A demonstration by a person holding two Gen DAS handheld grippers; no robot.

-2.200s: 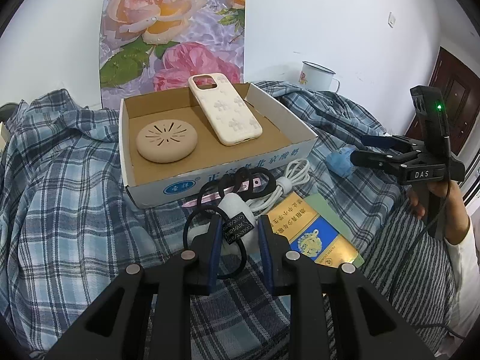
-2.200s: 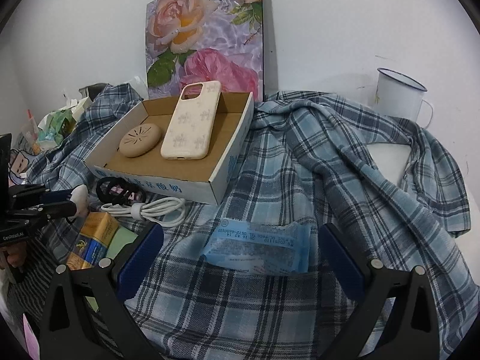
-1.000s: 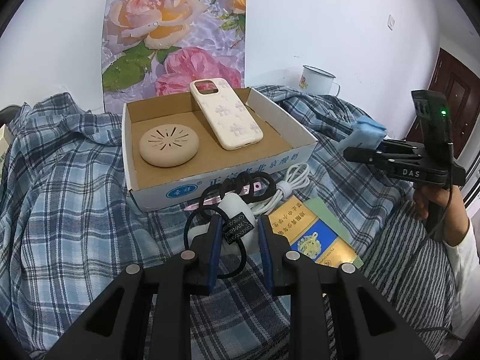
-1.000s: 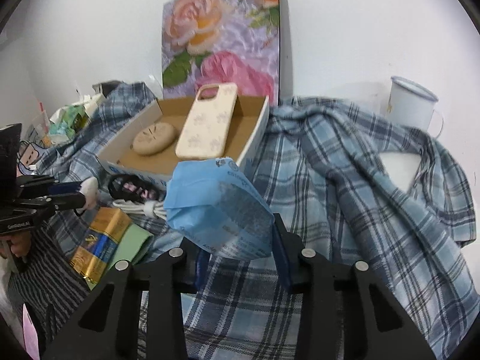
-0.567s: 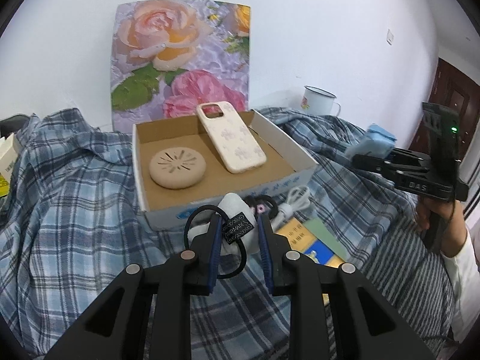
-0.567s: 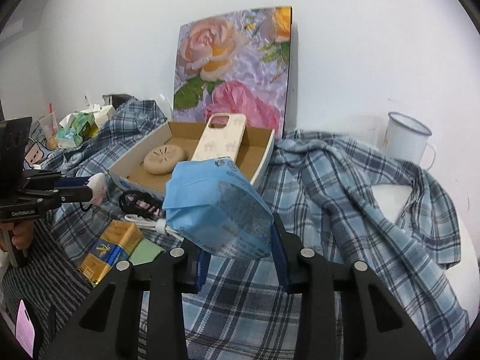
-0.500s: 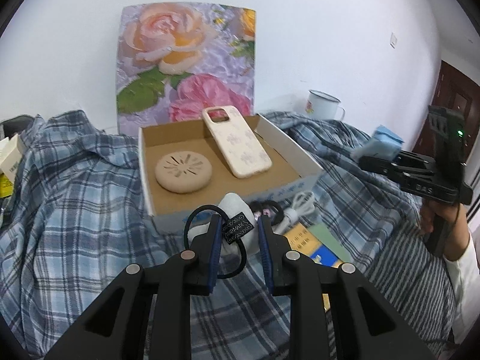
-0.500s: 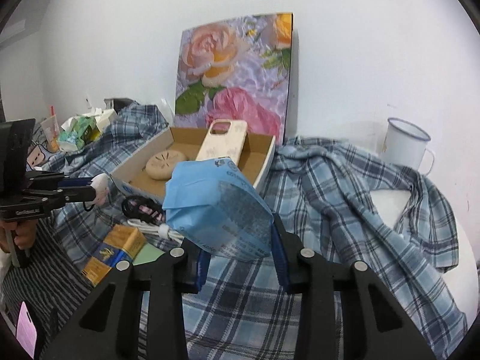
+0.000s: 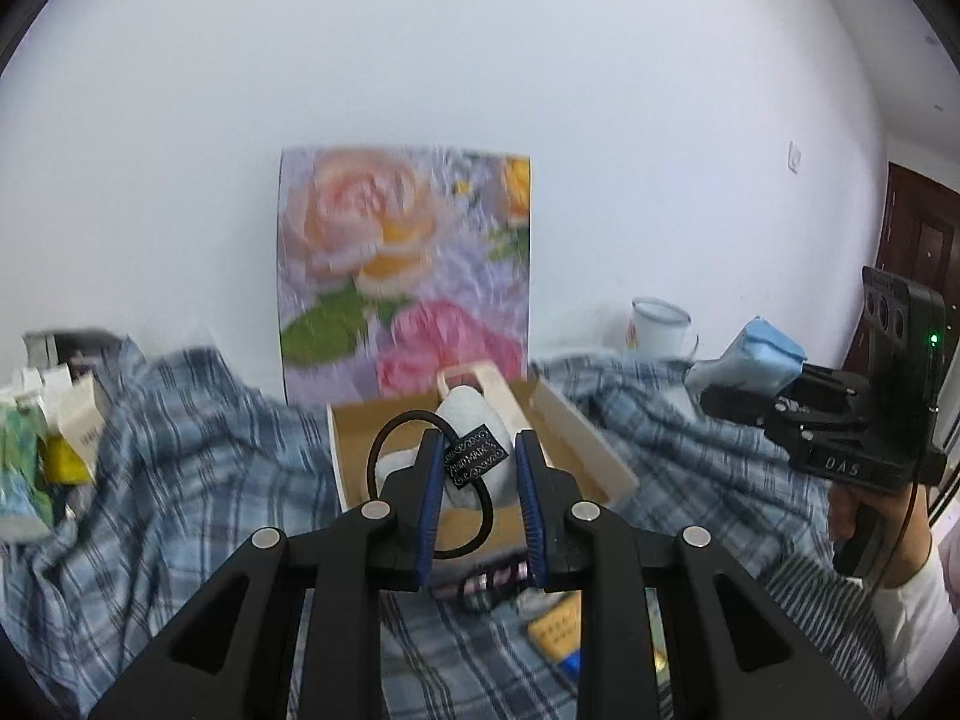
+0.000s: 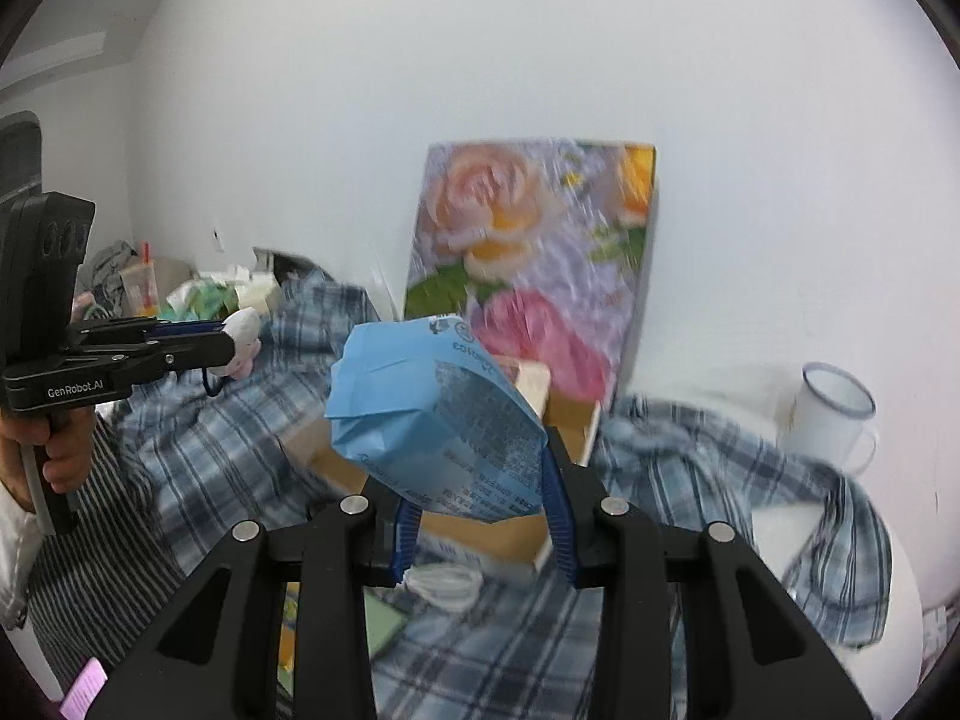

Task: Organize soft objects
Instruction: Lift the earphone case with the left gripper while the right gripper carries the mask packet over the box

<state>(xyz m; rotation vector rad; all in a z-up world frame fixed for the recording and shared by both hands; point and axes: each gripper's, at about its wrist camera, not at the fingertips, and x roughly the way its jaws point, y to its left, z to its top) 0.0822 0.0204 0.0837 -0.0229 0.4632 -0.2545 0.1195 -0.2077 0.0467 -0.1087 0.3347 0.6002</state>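
**Both hand-held grippers loaded and lifted above the box**

Your left hand-held gripper (image 9: 475, 471) is pinching a white plush piece with a black elastic loop (image 9: 465, 447); the blue pads press on either side of its small black label, and the loop hangs down between the fingers. It is held in the air in front of the cardboard box (image 9: 600, 450), which you see past it (the background is smeared, so the box contents are hard to make out, apart from the pale phone case (image 9: 465, 373) sticking up behind the plush).

Your right hand-held gripper (image 10: 483, 525) is clamped on a blue packet (image 10: 432, 414), gripped at its lower edge, with the bulk of the packet standing up and leaning left above the fingers. It too is off the surface, with the box (image 10: 498, 531) behind and below it.

Under both lies a blue plaid shirt (image 9: 180, 480) spread over the surface. Just in front of the box sit a coiled white cable (image 10: 444, 582) and a gold and blue card (image 9: 558, 630). A floral panel (image 9: 402, 276) leans against the white wall behind the box, and a white enamel mug (image 10: 831, 414) stands to the right, well apart from the box. Some cartons and clutter (image 9: 42, 420) sit at the far left.
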